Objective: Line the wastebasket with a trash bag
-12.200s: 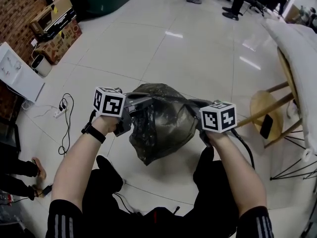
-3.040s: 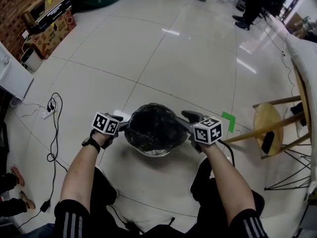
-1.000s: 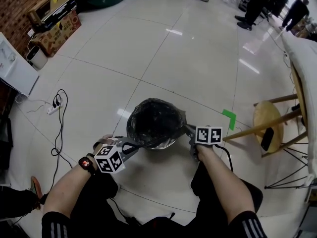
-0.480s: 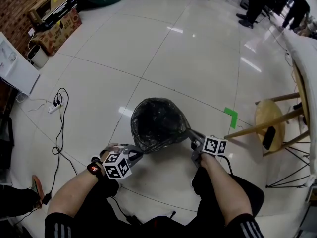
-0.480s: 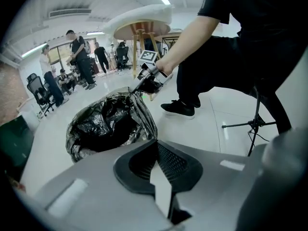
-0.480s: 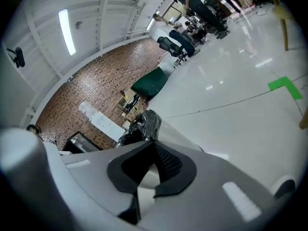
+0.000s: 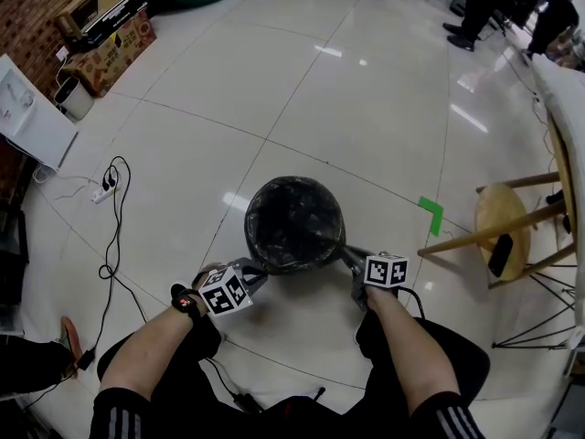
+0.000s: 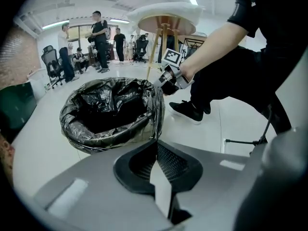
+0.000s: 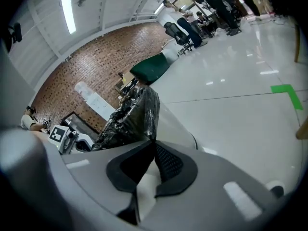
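The wastebasket [image 9: 179, 125] stands on the tiled floor with a black trash bag [image 7: 292, 216] inside it, the bag's edge folded out over the rim. My left gripper [image 7: 260, 265] is low at the basket's near-left side, shut on the hanging bag edge [image 8: 156, 115]. At the near-right side my right gripper [image 7: 345, 252] is shut on the bag film [image 9: 144, 110]. Its jaws have just been easing open slightly, with the film still between the tips. Both grippers pull the film taut down the basket's outer wall.
A wooden stool [image 7: 498, 218] and a green tape mark [image 7: 430, 214] lie to the right. A power strip with a cable [image 7: 108, 190] and cardboard boxes [image 7: 101, 44] are on the left. The person's shoe [image 8: 187, 110] is beside the basket. People stand far back.
Both grippers have sunk down along the basket's sides, drawing the bag edge lower over the rim. The left gripper has rolled.
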`<state>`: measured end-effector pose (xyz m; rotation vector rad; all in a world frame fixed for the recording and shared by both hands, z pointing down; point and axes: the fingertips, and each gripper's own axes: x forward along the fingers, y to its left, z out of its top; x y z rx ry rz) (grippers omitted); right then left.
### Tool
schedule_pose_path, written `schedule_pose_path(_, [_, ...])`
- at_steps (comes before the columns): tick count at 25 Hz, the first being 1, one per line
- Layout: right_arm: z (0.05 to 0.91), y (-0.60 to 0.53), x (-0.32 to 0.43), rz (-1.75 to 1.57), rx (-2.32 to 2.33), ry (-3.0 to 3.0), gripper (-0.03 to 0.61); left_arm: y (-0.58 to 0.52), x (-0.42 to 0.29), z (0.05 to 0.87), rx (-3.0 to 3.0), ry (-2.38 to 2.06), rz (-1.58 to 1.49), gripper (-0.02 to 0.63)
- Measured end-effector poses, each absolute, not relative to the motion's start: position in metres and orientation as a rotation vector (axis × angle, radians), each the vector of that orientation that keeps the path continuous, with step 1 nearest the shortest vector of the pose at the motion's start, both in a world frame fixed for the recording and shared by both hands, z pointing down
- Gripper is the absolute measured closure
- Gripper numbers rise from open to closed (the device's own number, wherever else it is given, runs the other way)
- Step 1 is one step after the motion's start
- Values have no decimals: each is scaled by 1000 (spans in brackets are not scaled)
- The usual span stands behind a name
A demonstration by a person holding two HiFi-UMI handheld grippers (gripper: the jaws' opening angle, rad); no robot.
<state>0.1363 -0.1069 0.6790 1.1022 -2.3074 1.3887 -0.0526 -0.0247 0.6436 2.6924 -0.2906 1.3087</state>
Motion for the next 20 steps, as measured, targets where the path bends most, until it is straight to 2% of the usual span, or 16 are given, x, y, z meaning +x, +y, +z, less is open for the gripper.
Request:
schedule_pose_path(3, [673, -106, 141, 1365, 1102, -2311, 446, -24, -51, 641, 2667, -295, 1276, 581])
schedule_pose_path(7, [641, -114, 160, 1159, 1140, -2353, 396, -21, -57, 625, 2642, -316, 1208, 521])
schedule_pose_path(12, [577, -117, 155, 813, 1048, -2432, 390, -24, -65, 590, 2632, -435, 1095, 451])
schedule_pose_path(16, [554, -89, 105, 556, 778, -2458, 390, -21, -47, 578, 2658, -492, 1053, 445])
schedule_pose_path(20, [578, -52, 60, 286, 538, -2358, 390, -23, -39, 595, 2619, -565, 1106, 445])
